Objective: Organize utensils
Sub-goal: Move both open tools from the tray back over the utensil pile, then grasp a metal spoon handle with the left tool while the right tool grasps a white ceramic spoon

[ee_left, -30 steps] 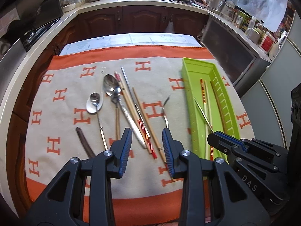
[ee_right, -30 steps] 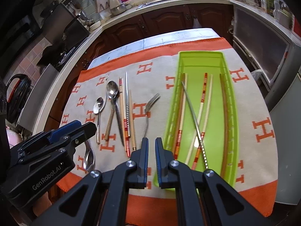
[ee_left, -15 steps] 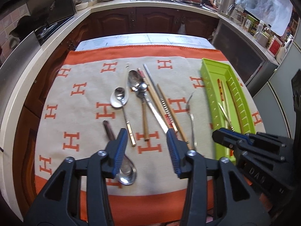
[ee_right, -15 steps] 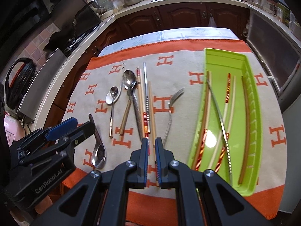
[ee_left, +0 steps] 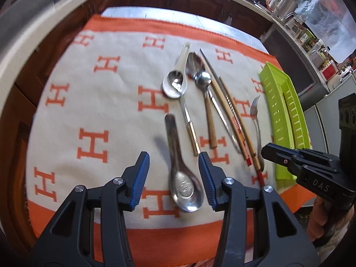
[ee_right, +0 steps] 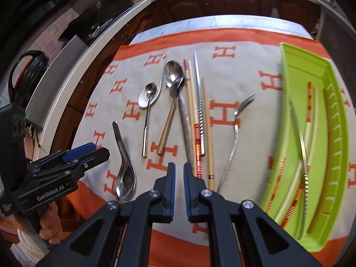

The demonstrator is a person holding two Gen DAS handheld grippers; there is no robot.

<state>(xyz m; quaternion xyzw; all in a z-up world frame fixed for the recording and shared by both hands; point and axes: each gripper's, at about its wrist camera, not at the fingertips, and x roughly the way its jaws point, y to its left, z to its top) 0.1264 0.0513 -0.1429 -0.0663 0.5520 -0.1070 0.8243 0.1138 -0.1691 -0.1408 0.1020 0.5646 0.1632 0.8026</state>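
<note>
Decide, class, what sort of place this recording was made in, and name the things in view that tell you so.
Most likely a home kitchen. Dark wooden cabinets run under a pale countertop, a kettle stands on the counter, and a green utensil tray sits on the cloth-covered table.

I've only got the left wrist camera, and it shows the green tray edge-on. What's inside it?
Observer: The right wrist view looks straight into the tray. Several chopsticks lie lengthwise in it, and a metal chopstick slants across them.
Operator: Is the right gripper holding anything?
Observer: No. Its fingers are nearly closed, with only a narrow gap and nothing between them.
</note>
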